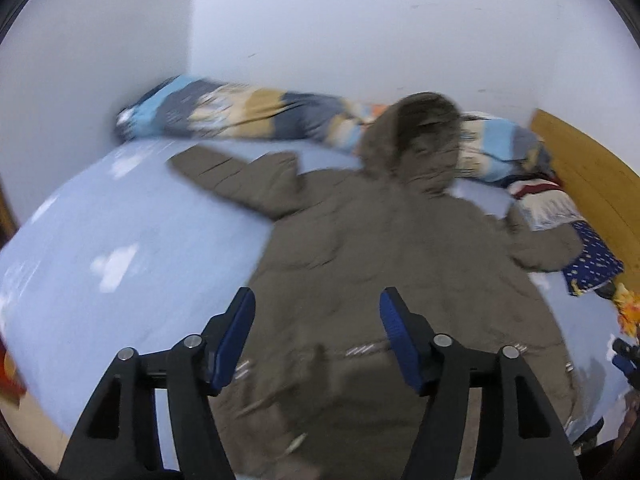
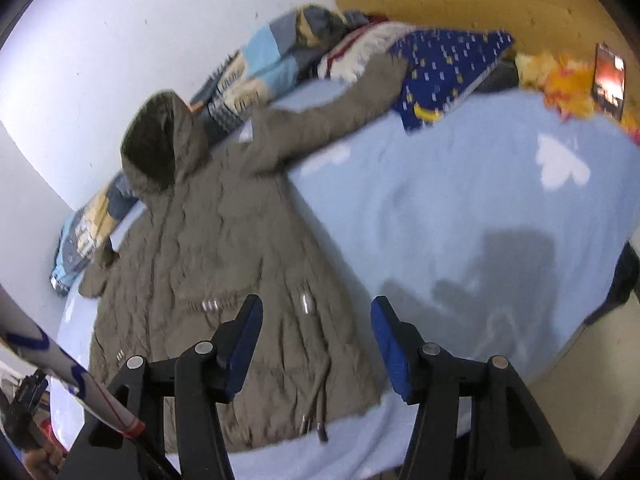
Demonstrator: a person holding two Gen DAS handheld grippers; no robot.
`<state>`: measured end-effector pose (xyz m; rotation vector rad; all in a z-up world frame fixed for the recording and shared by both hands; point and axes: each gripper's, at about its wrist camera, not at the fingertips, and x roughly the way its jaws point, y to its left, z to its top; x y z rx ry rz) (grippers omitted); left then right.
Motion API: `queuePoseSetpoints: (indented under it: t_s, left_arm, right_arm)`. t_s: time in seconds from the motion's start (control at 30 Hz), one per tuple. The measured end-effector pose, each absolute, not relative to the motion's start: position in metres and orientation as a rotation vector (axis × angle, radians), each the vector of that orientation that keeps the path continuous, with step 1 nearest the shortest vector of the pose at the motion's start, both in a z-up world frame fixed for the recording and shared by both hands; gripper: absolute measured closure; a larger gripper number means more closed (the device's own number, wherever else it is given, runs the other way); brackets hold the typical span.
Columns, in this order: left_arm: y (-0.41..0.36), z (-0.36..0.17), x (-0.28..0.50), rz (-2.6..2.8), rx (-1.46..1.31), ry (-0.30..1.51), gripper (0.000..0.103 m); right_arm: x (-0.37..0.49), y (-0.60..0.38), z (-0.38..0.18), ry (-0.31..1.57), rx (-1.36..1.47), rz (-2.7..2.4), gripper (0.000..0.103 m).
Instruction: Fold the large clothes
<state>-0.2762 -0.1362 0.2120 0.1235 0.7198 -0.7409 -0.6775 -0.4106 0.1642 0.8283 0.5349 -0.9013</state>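
Left wrist: left gripper (image 1: 318,316) spread wide, empty, above brown hooded coat (image 1: 380,260) flat on blue bedsheet (image 1: 120,240). Right gripper (image 2: 316,324) likewise released, over coat's right hem.

Motion blur smears the hooded parka (image 1: 380,260) in the left wrist view; its hem runs behind the left gripper (image 1: 318,340) and off the bottom edge.
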Motion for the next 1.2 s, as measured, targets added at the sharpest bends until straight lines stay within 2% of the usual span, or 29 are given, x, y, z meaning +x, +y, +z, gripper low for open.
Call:
queuePoseSetpoints:
  t_s: [0.17, 0.33, 0.6, 0.93, 1.2]
  left_arm:
    - [-0.217, 0.223, -0.272, -0.862, 0.156, 0.666, 0.026]
    - [-0.269, 0.18, -0.272, -0.917, 0.195, 0.735, 0.026]
    - [-0.273, 0.139, -0.296, -0.913, 0.365, 0.743, 0.026]
    - [-0.283, 0.121, -0.285, -0.918, 0.402, 0.751, 0.026]
    - [-0.286, 0.112, -0.275, -0.884, 0.4, 0.777, 0.026]
  right_arm:
    - [-0.662, -0.435, 0.18, 0.501, 0.83, -0.868, 0.042]
    - [-0.643, -0.47, 0.175, 0.498, 0.867, -0.871, 0.042]
    - [-0.65, -0.57, 0.149, 0.513, 0.933, -0.91, 0.042]
    - [-0.67, -0.757, 0.149, 0.438, 0.932, -1.042, 0.042]
    - [-0.674, -0.854, 0.124, 0.42, 0.928, -1.154, 0.042]
